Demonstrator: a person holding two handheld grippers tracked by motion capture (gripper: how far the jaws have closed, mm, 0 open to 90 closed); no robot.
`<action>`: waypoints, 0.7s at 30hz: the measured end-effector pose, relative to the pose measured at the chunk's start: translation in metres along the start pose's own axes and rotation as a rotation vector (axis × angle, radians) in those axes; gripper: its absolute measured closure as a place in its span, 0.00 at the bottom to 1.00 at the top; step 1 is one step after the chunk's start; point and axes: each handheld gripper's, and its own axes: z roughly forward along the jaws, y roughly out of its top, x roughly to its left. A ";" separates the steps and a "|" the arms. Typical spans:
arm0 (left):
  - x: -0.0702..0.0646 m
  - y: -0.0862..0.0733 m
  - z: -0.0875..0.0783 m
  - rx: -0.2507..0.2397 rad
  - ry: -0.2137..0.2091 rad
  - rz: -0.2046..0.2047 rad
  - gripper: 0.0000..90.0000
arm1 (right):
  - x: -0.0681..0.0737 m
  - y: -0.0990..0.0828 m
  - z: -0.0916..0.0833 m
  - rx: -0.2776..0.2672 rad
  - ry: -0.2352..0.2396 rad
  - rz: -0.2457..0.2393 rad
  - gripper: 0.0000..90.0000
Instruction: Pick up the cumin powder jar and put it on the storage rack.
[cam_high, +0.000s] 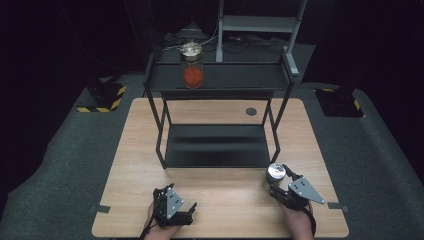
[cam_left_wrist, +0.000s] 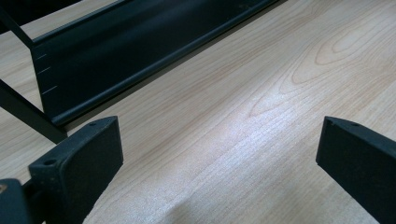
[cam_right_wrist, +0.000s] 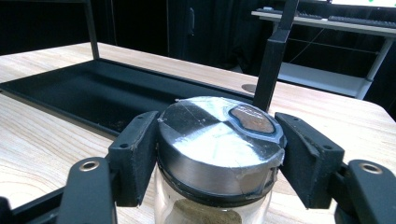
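Note:
My right gripper (cam_high: 276, 178) (cam_right_wrist: 218, 158) is shut on a glass jar (cam_high: 275, 172) (cam_right_wrist: 205, 135) with a shiny metal lid, both black pads (cam_right_wrist: 136, 156) pressed against the lid's sides. The jar stands on the wooden table (cam_high: 225, 195) at the front right, just in front of the black rack's lower tray (cam_high: 215, 145) (cam_right_wrist: 107, 93); brownish contents show through the glass. A second jar (cam_high: 192, 67) with orange-red contents stands on the rack's top shelf (cam_high: 240, 76). At the front left my left gripper (cam_high: 188, 211) (cam_left_wrist: 219, 154) hangs open above bare wood, nothing between its jaws.
The black two-level rack stands mid-table, its legs (cam_high: 161, 132) and tray edge (cam_left_wrist: 140, 56) close ahead of both grippers. A round cable hole (cam_high: 251, 111) lies behind the rack. A grey metal stand (cam_high: 260, 22) and dark carpet surround the table.

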 end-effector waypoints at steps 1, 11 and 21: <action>0.000 0.000 0.000 -0.001 0.000 -0.002 0.01 | -0.001 -0.001 0.000 -0.002 0.002 0.005 0.37; 0.002 -0.001 -0.001 -0.002 -0.002 -0.009 0.01 | -0.002 -0.001 0.000 -0.006 0.012 -0.001 0.38; 0.001 -0.001 -0.001 -0.003 -0.005 -0.002 0.01 | 0.003 0.005 -0.008 -0.043 0.033 -0.033 0.38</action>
